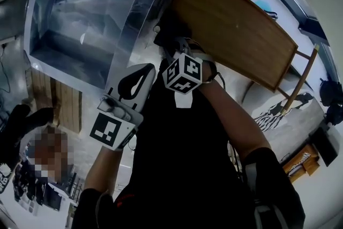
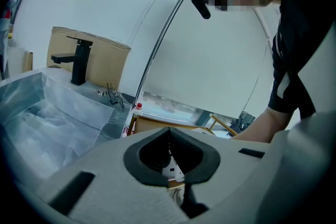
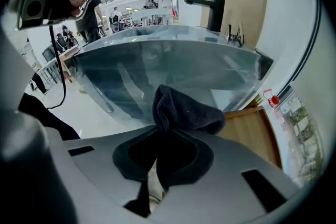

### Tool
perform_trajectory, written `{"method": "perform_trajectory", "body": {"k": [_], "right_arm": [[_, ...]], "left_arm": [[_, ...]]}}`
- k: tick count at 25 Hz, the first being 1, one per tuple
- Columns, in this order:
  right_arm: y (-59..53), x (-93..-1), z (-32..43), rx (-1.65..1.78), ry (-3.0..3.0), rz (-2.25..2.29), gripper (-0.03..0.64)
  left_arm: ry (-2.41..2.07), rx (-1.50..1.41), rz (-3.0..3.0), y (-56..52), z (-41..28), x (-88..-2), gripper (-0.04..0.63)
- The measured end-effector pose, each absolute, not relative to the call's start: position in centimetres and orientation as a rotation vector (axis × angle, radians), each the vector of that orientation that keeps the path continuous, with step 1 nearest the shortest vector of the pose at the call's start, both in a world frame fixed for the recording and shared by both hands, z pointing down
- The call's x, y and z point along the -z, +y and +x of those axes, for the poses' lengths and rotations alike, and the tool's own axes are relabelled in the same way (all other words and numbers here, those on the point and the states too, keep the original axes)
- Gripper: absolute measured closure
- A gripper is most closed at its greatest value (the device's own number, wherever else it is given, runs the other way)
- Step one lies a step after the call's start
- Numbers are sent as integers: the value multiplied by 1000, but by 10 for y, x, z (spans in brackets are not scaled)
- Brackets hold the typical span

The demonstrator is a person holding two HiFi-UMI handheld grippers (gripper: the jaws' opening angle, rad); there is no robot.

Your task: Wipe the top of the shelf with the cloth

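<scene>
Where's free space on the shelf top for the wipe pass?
Shelf top is bare from the cloth to its opposite end. Tight only at the corner by the sink, where the right gripper holds the cloth.

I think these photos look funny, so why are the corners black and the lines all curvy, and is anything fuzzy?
Head view: the fisheye lens bends the edges of the shelf and blackens the corners. Left gripper view: same dark round border; the left tool looms huge. Right gripper view: the cloth looks sharp, the sink shows shiny streaks, far people look tiny and soft.
</scene>
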State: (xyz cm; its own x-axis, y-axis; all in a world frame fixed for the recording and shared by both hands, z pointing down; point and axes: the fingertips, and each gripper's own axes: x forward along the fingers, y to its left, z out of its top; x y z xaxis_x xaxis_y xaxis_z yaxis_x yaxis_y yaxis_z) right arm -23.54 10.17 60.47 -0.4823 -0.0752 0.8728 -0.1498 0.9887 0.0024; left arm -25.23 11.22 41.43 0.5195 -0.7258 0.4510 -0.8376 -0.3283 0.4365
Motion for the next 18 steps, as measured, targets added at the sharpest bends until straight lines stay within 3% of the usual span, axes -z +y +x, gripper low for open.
{"method": "perform_trajectory", "body": {"k": [18], "right_arm": [[106, -624, -180, -169, -2032, 214, 591]], "left_arm": [[-1175, -271, 2190, 97, -205, -413, 575]]}}
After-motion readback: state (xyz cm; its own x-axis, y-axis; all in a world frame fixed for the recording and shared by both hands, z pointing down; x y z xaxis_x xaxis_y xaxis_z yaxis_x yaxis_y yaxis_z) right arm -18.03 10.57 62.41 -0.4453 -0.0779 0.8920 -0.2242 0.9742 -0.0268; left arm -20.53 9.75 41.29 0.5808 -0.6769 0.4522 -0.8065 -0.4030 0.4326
